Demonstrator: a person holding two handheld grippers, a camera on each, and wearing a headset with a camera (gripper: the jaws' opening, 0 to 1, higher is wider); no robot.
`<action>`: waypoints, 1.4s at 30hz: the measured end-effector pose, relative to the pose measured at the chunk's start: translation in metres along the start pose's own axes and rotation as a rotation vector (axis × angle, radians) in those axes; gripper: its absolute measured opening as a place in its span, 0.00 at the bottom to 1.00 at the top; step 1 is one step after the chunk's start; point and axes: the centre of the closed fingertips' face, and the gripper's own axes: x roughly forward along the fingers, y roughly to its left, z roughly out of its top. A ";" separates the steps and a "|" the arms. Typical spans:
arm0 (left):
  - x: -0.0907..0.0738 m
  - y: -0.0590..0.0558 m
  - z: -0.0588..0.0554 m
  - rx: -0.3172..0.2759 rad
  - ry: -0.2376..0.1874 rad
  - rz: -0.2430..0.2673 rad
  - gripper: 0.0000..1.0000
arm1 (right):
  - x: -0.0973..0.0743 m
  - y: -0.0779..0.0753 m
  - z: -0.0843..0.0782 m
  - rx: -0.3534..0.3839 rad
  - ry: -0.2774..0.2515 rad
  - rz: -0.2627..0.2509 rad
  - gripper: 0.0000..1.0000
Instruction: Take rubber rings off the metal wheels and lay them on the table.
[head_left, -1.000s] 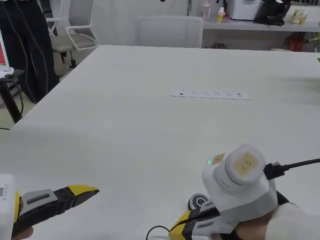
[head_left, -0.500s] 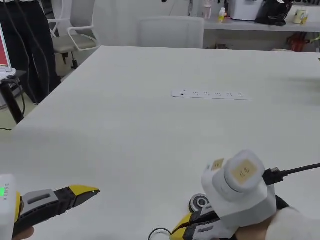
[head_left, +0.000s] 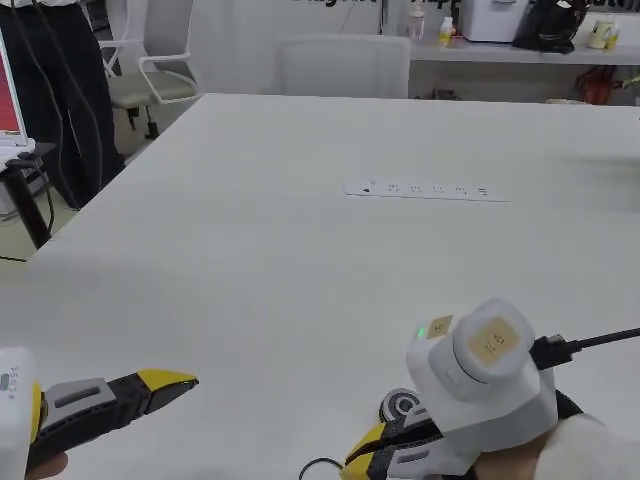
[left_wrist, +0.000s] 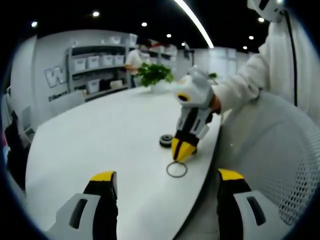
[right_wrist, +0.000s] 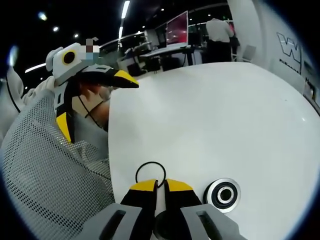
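While lying flat on the smooth, matte white tabletop (head_left: 250, 260), close to its near edge, reads as a thin black hoop, round and wire-slim: the rubber ring (right_wrist: 150, 162). Sits off the metal wheel (right_wrist: 223, 194), just beside it and apart from it. Shows that wheel as a small flat disc lying on its face, with a bright steel rim, a dark band and a pale hub.

Points the right gripper (right_wrist: 161, 186) tip-down at the ring's near side, held from a white sleeve (left_wrist: 240, 90). Has its yellow-capped fingers (right_wrist: 145, 186) drawn together with only a hairline slit between them. Meets the hoop at those tips, though cannot tell whether pinching it.

Hangs the left gripper (left_wrist: 166, 176) low over the curved near edge, well apart from ring and wheel, its 2 black fingers with yellow caps spread wide. Borders that edge with a white mesh panel (left_wrist: 285, 150), close on the right gripper's side.

Offers a wide open stretch of tabletop ahead in the head view, flat and even up to 1 long white power strip (head_left: 425, 189) near the middle. Ends at a straight far edge with a pale chair (head_left: 340, 65) behind it.
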 end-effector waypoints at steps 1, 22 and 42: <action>0.000 0.000 0.000 0.001 0.000 0.001 0.82 | -0.001 0.000 0.001 0.001 -0.003 0.001 0.03; 0.001 -0.001 0.002 0.008 0.003 -0.007 0.82 | -0.034 -0.001 0.037 0.015 -0.124 -0.026 0.08; 0.005 -0.003 0.003 0.015 0.003 -0.025 0.82 | -0.082 0.011 0.080 0.020 -0.302 -0.044 0.09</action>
